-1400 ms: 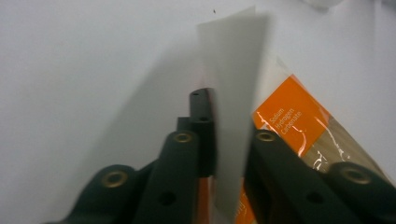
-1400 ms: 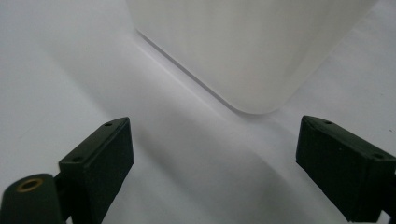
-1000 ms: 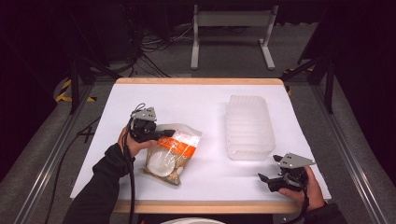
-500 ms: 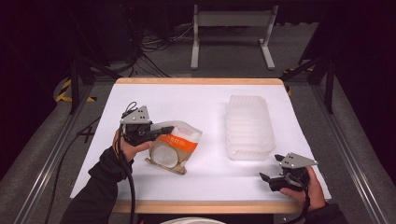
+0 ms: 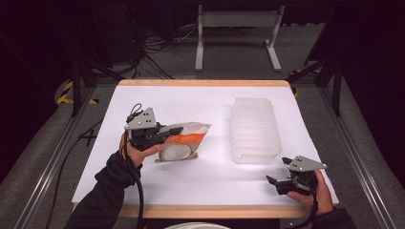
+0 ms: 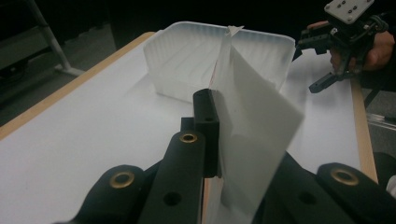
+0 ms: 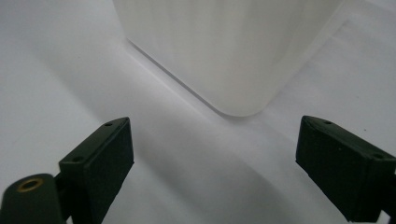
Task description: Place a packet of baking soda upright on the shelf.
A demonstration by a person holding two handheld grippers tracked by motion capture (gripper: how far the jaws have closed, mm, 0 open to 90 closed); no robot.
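Pouch: clear film, orange band with white lettering, pale round contents; plain white back face. Container: translucent white, ribbed pattern. Table: white top, light wood edging. Left tongs and right tongs: black, grey top plates, brass-coloured rivets. Sleeves: black. Floor: grey, yellow-black hazard tape.

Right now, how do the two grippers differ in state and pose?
The left gripper is clamped shut on the snack bag, held above the table; the right gripper has open jaws with nothing between them. The left sits beside the white tub; the right rests low near the table's front edge, facing the tub's corner. Both are hand-held.
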